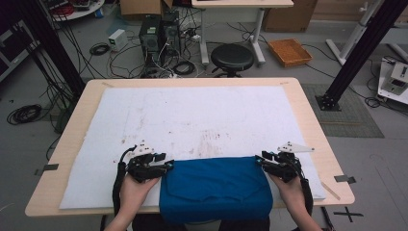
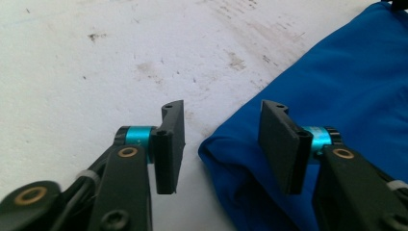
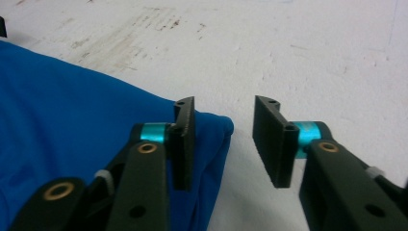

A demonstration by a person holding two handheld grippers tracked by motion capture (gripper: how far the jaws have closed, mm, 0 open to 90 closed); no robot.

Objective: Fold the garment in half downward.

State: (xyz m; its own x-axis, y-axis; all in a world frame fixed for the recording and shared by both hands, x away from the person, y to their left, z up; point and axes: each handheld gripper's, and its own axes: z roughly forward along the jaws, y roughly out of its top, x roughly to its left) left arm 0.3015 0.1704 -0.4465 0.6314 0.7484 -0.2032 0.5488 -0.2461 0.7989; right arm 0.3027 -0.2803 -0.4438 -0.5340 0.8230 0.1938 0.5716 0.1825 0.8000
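So: table (image 1: 308,115) with white mat (image 1: 192,115), folded blue cloth (image 1: 216,187) at near edge, front hanging over. Risk imo: stack slides off if nudged, fold corners spring loose. Left gripper (image 1: 161,166) at cloth's far-left corner, right gripper (image 1: 264,161) at far-right, both low, pointing inward. Fingers released, nothing pinched.

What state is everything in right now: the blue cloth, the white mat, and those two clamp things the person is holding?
Blue cloth: folded, lying flat at the near table edge.
White mat: spread flat, stained.
Left hand-held gripper: open, a corner of the cloth between its jaws, not pinched.
Right hand-held gripper: open, at the cloth's other corner, not pinched.
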